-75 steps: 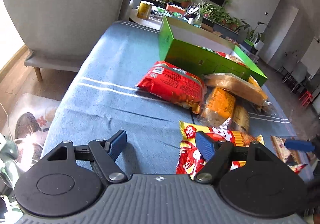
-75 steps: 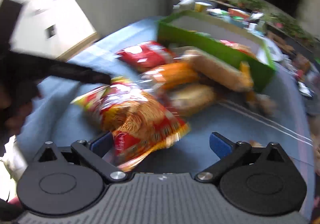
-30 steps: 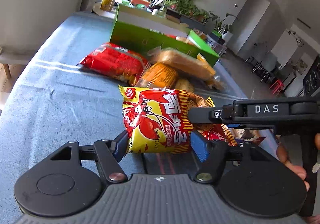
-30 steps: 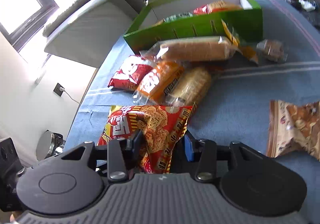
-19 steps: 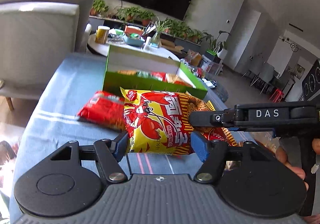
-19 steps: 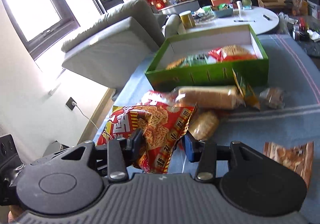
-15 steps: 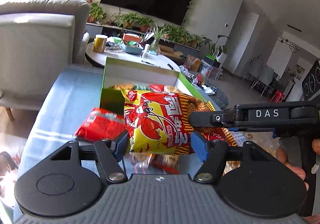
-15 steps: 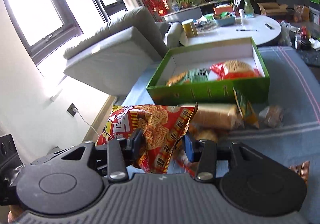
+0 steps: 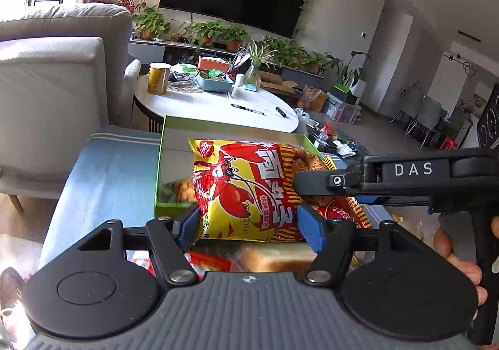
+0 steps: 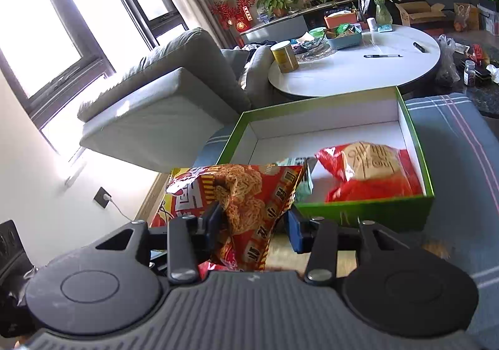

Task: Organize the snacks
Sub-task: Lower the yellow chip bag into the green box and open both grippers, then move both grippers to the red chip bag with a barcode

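Left gripper (image 9: 248,223): clamped on 1 yellow crayfish snack bag (image 9: 246,191), held in the air at the near edge of the green box (image 9: 159,162). Right gripper (image 10: 254,226): jaws have just been opening slightly, pads pressing 1 red noodle snack bag (image 10: 246,203) between them, just short of the box's near wall. Box contents: 1 red packet (image 10: 371,175) plus others partly hidden. Outstanding, by judgement: both held bags to deposit; a bread pack (image 9: 274,259) and more wait below on the blue cloth (image 9: 109,175).

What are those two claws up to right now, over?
Left claw grips yellow crayfish snack bag. Right claw grips red noodle snack bag. Green box ahead, partly filled. Path clear.
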`<state>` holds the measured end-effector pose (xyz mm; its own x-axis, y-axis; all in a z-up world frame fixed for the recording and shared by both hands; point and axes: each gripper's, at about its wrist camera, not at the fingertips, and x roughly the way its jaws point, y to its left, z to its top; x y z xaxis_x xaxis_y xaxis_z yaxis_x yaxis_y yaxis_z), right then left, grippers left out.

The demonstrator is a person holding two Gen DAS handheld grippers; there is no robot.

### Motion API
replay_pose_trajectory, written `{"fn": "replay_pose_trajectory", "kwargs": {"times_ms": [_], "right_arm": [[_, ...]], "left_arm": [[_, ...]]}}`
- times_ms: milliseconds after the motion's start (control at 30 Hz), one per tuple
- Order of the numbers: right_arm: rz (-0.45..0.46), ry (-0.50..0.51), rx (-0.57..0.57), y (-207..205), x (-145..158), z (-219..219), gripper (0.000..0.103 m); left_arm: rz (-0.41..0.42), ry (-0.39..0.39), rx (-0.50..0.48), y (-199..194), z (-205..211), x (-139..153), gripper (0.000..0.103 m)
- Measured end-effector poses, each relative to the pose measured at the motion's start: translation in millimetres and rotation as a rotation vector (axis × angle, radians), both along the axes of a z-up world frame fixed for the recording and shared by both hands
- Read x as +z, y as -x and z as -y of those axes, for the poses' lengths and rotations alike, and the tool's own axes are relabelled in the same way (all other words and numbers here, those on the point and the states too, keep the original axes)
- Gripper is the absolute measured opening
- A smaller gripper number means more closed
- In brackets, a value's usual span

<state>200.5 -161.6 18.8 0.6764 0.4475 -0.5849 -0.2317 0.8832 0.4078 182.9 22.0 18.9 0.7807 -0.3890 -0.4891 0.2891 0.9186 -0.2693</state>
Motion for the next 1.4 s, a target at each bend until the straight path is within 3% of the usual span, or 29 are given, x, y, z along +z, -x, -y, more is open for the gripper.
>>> {"fn": "replay_pose_trajectory", "kwargs": {"times_ms": [700,800,1000,1200,1400], "right_arm": [[0.0,0.056,-0.035,-112,-27,-8,0.067],[0.023,0.122,-0.084,-114,-32,-5,0.072],[-0.008,0.093,-0.065,-97,-29,8,0.072],[0.015,0.086,-0.038,-66,-15,10,0.073],[0.032,0.076,0.003,-32,-3,12,0.074]], "left_arm": [[-0.076,-0.093,0.037,-127,-2,-29,0.068],[-0.061,-0.115,0.049,-125,-9,-30,0.068],[-0.06,-0.078,0.094,-108,-30,-24,0.068],[-0.095,-0.11,0.137,-75,-46,-34,0.068],[-0.169,-0.077,0.158,-51,-60,-51,0.073]]}}
